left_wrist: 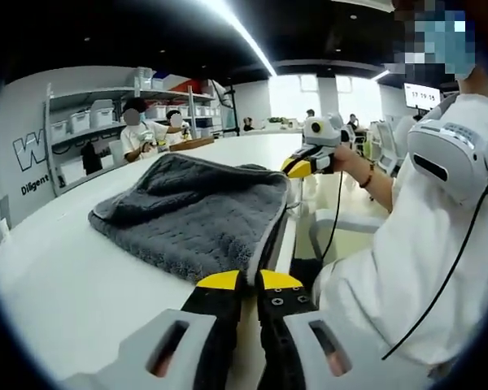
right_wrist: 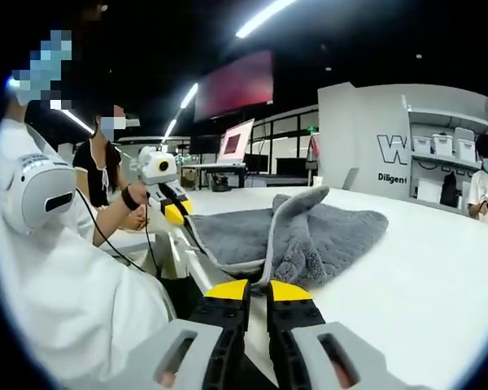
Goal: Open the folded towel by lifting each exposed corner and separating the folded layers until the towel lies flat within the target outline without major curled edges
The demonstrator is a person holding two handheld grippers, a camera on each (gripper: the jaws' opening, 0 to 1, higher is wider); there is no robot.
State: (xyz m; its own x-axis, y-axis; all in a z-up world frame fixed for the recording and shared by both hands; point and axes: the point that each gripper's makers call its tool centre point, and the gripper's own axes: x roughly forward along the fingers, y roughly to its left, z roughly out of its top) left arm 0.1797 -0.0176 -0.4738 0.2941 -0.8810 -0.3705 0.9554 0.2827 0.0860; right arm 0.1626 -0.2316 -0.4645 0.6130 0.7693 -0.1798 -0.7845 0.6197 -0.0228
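**Towel held at both near-edge corners**

Grey towel [left_wrist: 197,218] lies folded on the white table [left_wrist: 81,284], centre frame, long axis across the near edge. Left gripper [left_wrist: 250,281] and right gripper [right_wrist: 259,291], jaws pinched, each clamp its pale hem. Open tabletop beyond permits, in my judgement, unfolding away.

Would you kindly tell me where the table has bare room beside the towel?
The white table is bare between the folded grey towel and its far rim, also beyond the towel. The person-side edge, by both grippers, is crowded.
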